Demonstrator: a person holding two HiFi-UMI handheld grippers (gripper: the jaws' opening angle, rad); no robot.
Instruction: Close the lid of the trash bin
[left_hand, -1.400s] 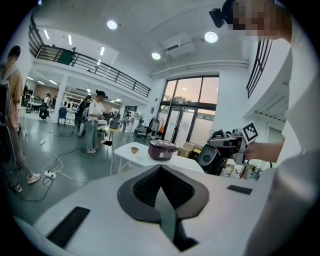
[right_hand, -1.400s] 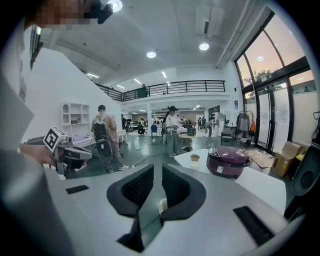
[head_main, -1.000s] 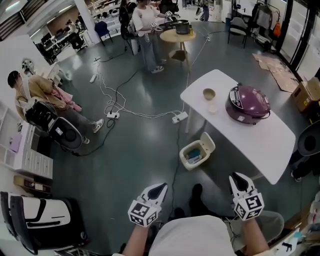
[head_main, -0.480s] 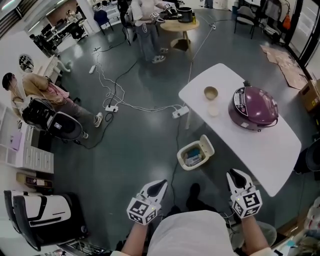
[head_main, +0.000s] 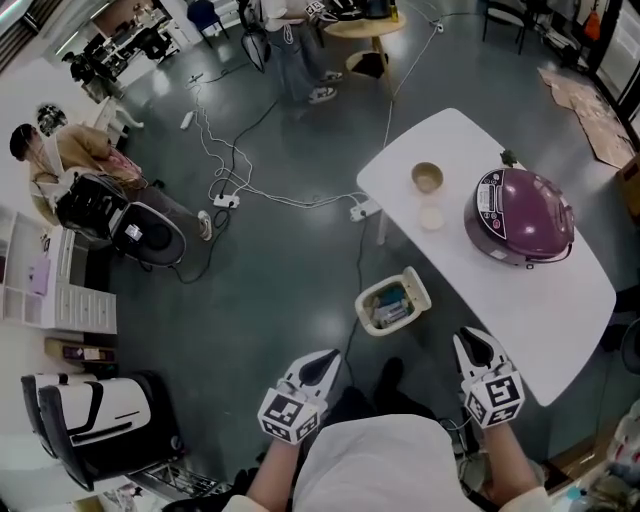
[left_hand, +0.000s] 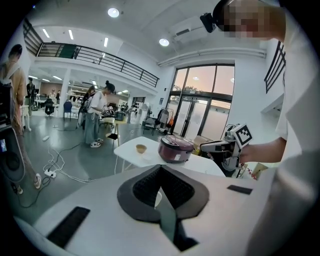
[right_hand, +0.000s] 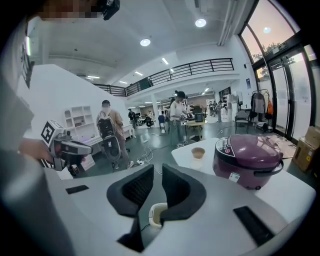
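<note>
Two claws hung low in front of the person, neither holding anything. The left claw had its tips pressed together. The right claw stood with a narrow gap between its jaws and nothing in that gap. Both pointed forward and slightly downward, well short of the trash bin.

The bin sat on the grey floor ahead of the claws, just beside the near edge of the white worktop. Its lid was tipped back toward the worktop, leaving the inside open, with some rubbish showing.

On the worktop stood a purple cooker, and farther along it a small bowl. White cables trailed across the floor beyond the bin.
</note>
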